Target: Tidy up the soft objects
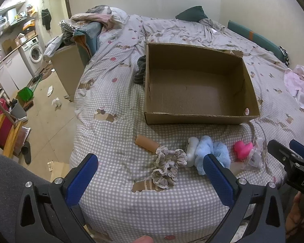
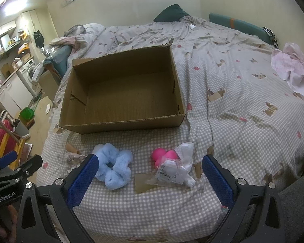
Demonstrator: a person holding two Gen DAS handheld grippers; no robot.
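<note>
An open, empty cardboard box (image 1: 196, 85) (image 2: 121, 93) rests on the checked bedcover. In front of it lie beige lace scrunchies (image 1: 168, 165), a fluffy blue scrunchie (image 1: 209, 154) (image 2: 114, 167), pink sponges (image 1: 243, 148) (image 2: 162, 156) and a clear plastic packet (image 2: 175, 172) holding white items. A cardboard tube (image 1: 147, 141) lies left of the scrunchies. My left gripper (image 1: 150, 164) stands open above the beige scrunchies, holding nothing. My right gripper (image 2: 150, 166) stands open above the blue scrunchie and the packet, also holding nothing.
A pink garment (image 1: 300, 85) (image 2: 293, 68) lies at the bed's right side. Pillows and crumpled bedding (image 1: 99, 18) sit at the far end. A dark cloth (image 1: 139, 70) lies against the box's left wall. The floor at left holds a green dustpan (image 1: 26, 93) and litter.
</note>
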